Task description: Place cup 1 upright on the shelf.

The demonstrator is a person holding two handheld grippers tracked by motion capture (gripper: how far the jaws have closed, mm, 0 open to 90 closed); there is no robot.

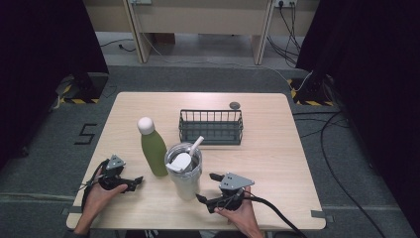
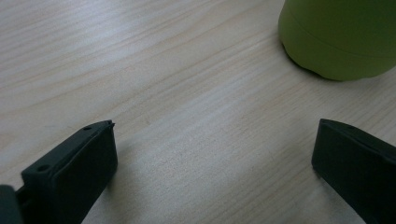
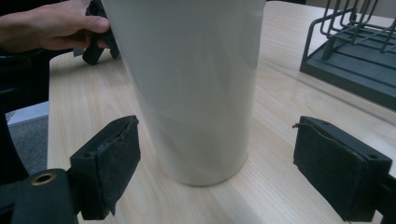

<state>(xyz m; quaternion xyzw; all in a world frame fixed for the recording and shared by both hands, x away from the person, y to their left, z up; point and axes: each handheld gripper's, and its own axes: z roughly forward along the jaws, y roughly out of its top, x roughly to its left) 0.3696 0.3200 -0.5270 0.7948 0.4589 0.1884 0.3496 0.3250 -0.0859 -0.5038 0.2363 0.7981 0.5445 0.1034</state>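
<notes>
- Grippers sit nearest, both low over the pale wood-grain table: the right gripper is spread wide, jaws to either side of the cream tumbler without touching it, apparently lined up for a grasp.
- Left gripper is likewise released, holding nothing, aimed at the base of the green bottle.
- The tumbler is smooth and tapered, with a clear lid and a straw, near the table's near edge; the matte bottle with its rounded white cap stands just left of it.
- Farther off, a dark wire basket waits empty.
</notes>
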